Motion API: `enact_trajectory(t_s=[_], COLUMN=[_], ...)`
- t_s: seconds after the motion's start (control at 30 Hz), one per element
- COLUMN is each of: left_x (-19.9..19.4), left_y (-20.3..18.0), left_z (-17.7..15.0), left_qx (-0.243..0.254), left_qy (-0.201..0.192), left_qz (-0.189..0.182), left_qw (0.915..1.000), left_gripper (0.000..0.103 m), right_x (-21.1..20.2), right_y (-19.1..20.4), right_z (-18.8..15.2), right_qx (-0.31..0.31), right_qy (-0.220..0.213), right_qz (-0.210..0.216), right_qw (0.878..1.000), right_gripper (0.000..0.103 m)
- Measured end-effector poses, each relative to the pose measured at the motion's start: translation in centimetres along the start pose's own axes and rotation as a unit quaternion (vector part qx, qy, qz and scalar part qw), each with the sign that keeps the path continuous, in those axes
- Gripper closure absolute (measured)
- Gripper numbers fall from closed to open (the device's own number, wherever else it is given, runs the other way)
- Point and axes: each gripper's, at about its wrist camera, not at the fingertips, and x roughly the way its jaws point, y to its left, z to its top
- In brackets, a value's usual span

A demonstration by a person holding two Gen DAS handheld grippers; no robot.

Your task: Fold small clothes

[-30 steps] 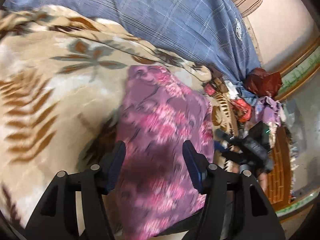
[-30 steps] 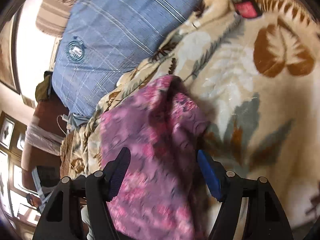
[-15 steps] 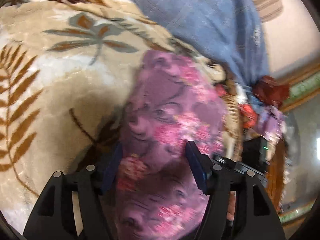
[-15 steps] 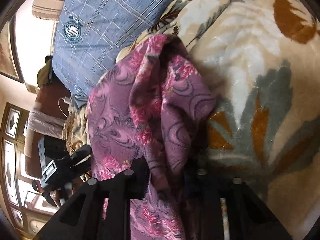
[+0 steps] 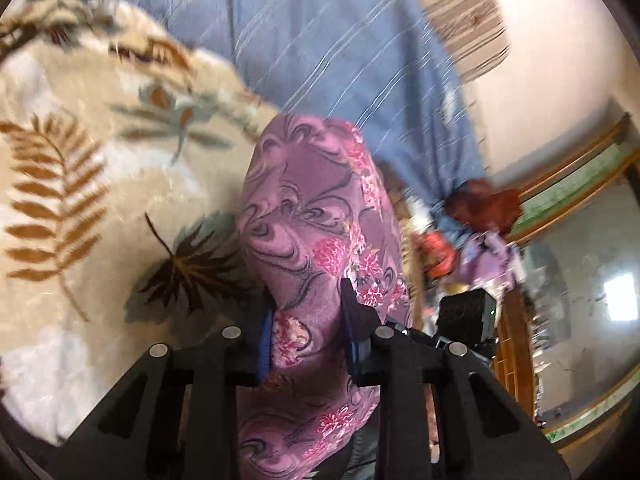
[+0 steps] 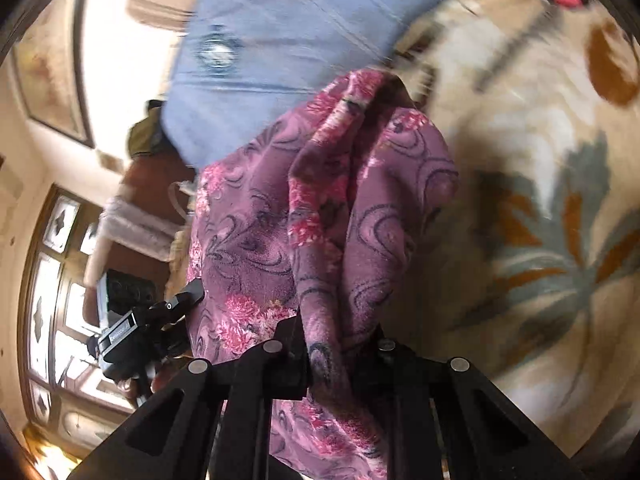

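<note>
My left claw (image 5: 308, 312) is closing on the purple cloth (image 5: 316, 216), its blue pads (image 5: 265, 340) pressing a fold from both sides. My right claw (image 6: 340, 344) is closing too, a bunched ridge of the same cloth (image 6: 320, 208) pinched between its fingers. The cloth hangs lifted between both claws over the leaf blanket (image 5: 80, 184), with the blue pillow (image 5: 320, 40) beyond it.

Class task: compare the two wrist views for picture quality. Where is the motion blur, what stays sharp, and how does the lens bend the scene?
Left wrist view: the blue plaid fabric streaks with blur, the purple floral garment stays fairly sharp, and the door frame bows.
Right wrist view: the leaf-print blanket smears towards the top, the garment's weave reads clearly, the window glares, and dark corners ring the picture.
</note>
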Motion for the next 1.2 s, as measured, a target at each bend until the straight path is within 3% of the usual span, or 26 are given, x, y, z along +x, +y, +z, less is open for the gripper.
enact_trajectory(t_s=[0.27,0.4,0.57,0.7,0.93,1.2], left_x=[-7.9,-8.8,-8.0,-6.3,-1.9,5.8], left_y=[-0.7,1.0,3.6,4.8,5.8,8.4], left_z=[2.1,3.5,5.5,7.4,10.9,12.8], left_qx=[0.023,0.019,-0.003,-0.010,-0.016,-0.027], left_qy=[-0.064,-0.083,-0.084,-0.078,-0.066,-0.019], left_qz=[-0.002,0.005,0.004,0.007,0.004,0.001], left_qw=[0.9977,0.9963,0.9964,0.9969,0.9977,0.9995], left_gripper=[0.077,0.077,0.077,0.077,0.077,0.077], right_x=[0.5,2.7,5.6,7.5,9.3,10.7], right_y=[9.5,13.1,14.3,14.4,12.6,6.8], right_z=[0.2,1.2,2.8,3.9,7.4,11.0], right_qx=[-0.073,-0.114,-0.132,-0.140,-0.141,-0.108], right_qy=[-0.022,-0.025,-0.015,-0.014,-0.024,-0.010], right_qz=[0.017,-0.017,-0.058,-0.097,-0.123,-0.137], right_qw=[0.997,0.993,0.989,0.985,0.982,0.985], right_gripper=[0.089,0.089,0.089,0.089,0.089,0.089])
